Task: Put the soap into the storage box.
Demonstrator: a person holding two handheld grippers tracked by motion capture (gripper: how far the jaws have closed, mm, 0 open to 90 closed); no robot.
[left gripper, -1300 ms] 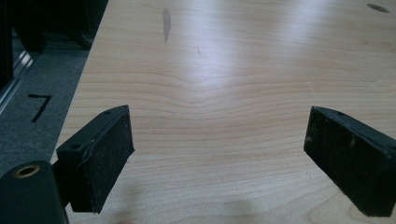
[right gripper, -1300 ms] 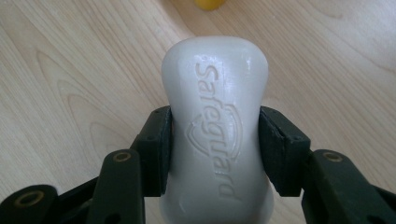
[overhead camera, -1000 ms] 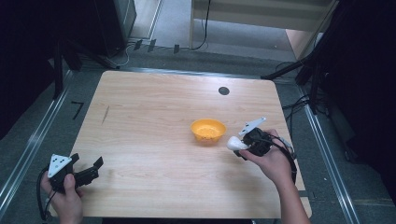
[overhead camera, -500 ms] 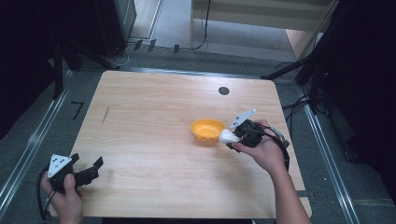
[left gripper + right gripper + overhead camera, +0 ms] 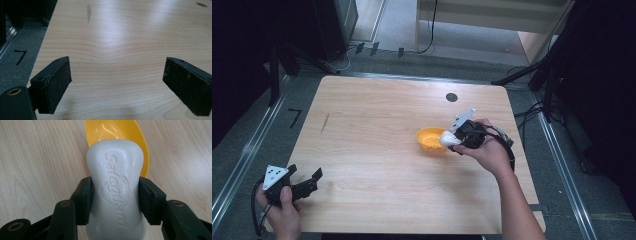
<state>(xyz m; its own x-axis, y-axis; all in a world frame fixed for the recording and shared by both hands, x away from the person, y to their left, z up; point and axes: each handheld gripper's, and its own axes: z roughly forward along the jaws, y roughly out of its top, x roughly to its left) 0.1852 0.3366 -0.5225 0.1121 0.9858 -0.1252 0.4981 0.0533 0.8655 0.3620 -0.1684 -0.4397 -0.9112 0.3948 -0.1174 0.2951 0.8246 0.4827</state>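
Observation:
A white bar of soap (image 5: 116,185), stamped with a brand name, is clamped across its waist by my right gripper (image 5: 115,200). In the high view the soap (image 5: 447,138) hangs over the right rim of a small orange bowl (image 5: 429,140) near the table's middle right, with the right gripper (image 5: 459,139) just right of the bowl. The bowl (image 5: 100,131) lies straight ahead in the right gripper view. My left gripper (image 5: 304,182) rests at the table's front left corner, jaws wide apart over bare wood (image 5: 117,75), holding nothing.
The wooden table (image 5: 377,120) has a dark round hole (image 5: 451,97) near its back edge and a small dark streak (image 5: 325,122) on the left. Metal rails and grey floor flank the table; a floor mark (image 5: 295,116) lies at the left.
My right gripper has carried the soap leftward and slightly away from the person, from right of the bowl to over its right rim. The left gripper has stayed put.

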